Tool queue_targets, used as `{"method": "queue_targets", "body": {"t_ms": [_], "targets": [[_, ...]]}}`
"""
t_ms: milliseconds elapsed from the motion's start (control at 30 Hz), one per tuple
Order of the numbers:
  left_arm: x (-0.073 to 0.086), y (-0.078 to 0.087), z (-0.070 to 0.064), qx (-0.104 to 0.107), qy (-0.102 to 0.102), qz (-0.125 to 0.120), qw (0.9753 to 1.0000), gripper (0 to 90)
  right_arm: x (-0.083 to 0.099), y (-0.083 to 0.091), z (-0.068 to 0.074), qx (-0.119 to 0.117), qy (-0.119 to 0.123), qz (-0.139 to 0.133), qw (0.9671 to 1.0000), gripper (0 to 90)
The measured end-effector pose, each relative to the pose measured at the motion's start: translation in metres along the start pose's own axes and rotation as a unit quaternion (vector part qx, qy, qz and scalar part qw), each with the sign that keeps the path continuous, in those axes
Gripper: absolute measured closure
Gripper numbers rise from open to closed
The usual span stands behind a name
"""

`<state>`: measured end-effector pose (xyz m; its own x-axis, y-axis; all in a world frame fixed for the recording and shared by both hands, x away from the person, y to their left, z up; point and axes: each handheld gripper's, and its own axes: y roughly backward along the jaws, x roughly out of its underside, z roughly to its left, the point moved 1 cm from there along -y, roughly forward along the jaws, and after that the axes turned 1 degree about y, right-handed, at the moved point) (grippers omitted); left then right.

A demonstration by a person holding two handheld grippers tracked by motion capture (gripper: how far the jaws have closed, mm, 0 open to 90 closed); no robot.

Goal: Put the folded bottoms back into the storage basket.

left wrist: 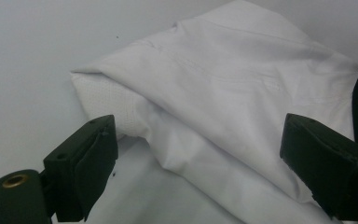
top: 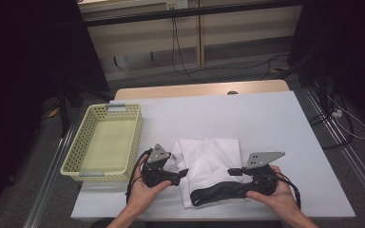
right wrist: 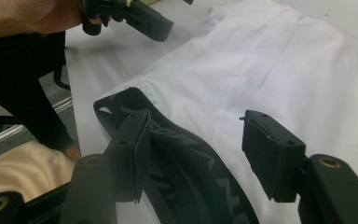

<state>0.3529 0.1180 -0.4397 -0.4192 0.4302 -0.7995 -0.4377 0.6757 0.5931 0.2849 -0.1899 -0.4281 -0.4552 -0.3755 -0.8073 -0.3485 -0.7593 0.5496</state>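
- A yellow perforated basket [top: 105,142] stands at the left of the table [top: 266,123], just beside the left gripper.
- The left gripper [top: 183,173], jaws wide and holding nothing, points at the left edge of the folded white garment [top: 208,159].
- The garment lies near the table's front edge, between the two grippers, with its black waistband [top: 218,192] along the near side.
- The right gripper [top: 233,171] hangs over that waistband, jaws spread wide and empty.

Even overhead light falls on the desk [top: 266,123], its surroundings dark; nearby jaws look slightly soft, without glare.
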Motion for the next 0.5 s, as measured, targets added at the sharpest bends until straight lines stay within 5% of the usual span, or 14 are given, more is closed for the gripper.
{"method": "queue_targets", "body": {"t_ms": [500], "targets": [[-0.005,-0.005,0.014,-0.035,0.026,-0.005,0.999,11.6,0.001,-0.023,0.014,-0.043,0.032,0.065,0.9965,42.0]]}}
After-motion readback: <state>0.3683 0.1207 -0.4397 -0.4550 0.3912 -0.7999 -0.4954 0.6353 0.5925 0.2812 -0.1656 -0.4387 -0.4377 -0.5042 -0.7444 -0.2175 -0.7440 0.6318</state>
